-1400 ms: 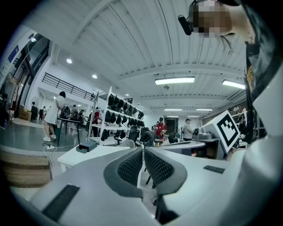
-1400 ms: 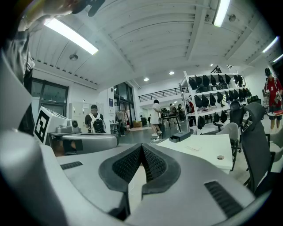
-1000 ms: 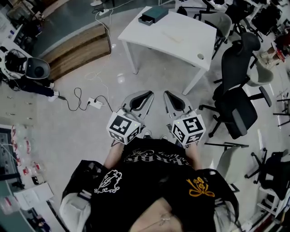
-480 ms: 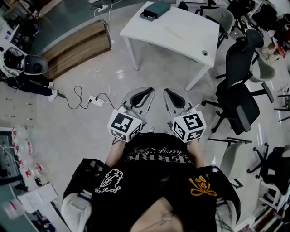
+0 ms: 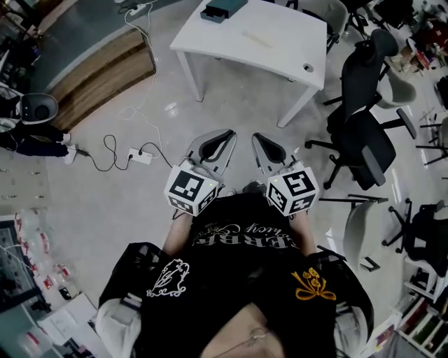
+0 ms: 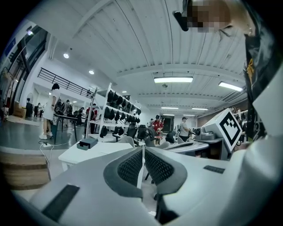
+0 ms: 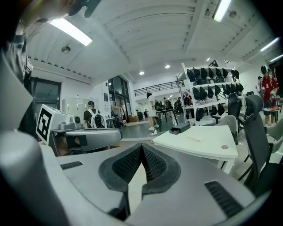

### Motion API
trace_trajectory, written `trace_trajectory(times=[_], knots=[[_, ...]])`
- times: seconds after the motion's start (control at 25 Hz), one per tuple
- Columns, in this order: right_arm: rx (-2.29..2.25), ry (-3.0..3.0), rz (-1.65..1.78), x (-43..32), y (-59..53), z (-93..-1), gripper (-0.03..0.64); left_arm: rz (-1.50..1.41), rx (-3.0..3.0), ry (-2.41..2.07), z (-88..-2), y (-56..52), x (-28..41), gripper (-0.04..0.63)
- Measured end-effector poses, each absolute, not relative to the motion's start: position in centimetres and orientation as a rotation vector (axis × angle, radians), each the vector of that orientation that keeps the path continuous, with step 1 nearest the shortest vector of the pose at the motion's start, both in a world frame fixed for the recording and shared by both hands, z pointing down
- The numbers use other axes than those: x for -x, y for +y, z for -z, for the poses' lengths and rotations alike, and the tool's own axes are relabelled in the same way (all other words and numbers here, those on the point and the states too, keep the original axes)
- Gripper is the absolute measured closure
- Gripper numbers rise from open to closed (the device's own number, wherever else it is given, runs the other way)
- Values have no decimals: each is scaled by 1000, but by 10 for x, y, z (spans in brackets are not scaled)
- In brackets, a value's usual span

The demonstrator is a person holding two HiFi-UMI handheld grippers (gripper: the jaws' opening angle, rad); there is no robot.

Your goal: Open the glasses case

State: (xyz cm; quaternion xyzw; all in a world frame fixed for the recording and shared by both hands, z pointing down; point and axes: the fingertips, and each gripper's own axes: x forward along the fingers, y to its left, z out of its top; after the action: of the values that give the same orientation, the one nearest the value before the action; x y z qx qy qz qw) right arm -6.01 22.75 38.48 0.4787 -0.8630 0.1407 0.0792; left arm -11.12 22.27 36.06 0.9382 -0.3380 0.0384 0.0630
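Observation:
A dark teal case [image 5: 222,9] lies on the far end of a white table [image 5: 280,49], also seen as the case [image 6: 88,143] in the left gripper view and the case [image 7: 180,128] in the right gripper view. My left gripper [image 5: 227,133] and right gripper [image 5: 257,137] are held side by side in front of my chest, over the floor and well short of the table. The left gripper [image 6: 143,148] has its ribbed pads together with nothing between them. The right gripper [image 7: 142,145] is likewise shut and empty.
Black office chairs [image 5: 364,140] stand right of the table. A wooden platform [image 5: 98,77] lies at the left, with a power strip [image 5: 140,155] and cable on the floor. Shelves of bags [image 7: 208,92] and several people stand far off.
In the head view the table and case have slid toward the top edge and the floor things have shifted left. Both grippers stay shut and side by side.

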Motion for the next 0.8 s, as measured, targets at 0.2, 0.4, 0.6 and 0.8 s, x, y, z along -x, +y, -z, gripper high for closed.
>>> trace_trajectory(times=[0.2, 0.4, 0.6, 0.8], knots=[[-1439, -2556, -430, 58, 213, -388, 601, -98, -2834, -998, -361, 207, 109, 563], [-1408, -2542, -468, 56, 190, -400, 601, -111, -2798, -1018, -372, 186, 110, 563], [-1332, -2559, -511, 54, 158, -415, 601, -138, -2738, -1086, -387, 155, 111, 563], [-1274, -2586, -520, 42, 108, -423, 601, -174, -2699, -1156, -393, 107, 104, 563]])
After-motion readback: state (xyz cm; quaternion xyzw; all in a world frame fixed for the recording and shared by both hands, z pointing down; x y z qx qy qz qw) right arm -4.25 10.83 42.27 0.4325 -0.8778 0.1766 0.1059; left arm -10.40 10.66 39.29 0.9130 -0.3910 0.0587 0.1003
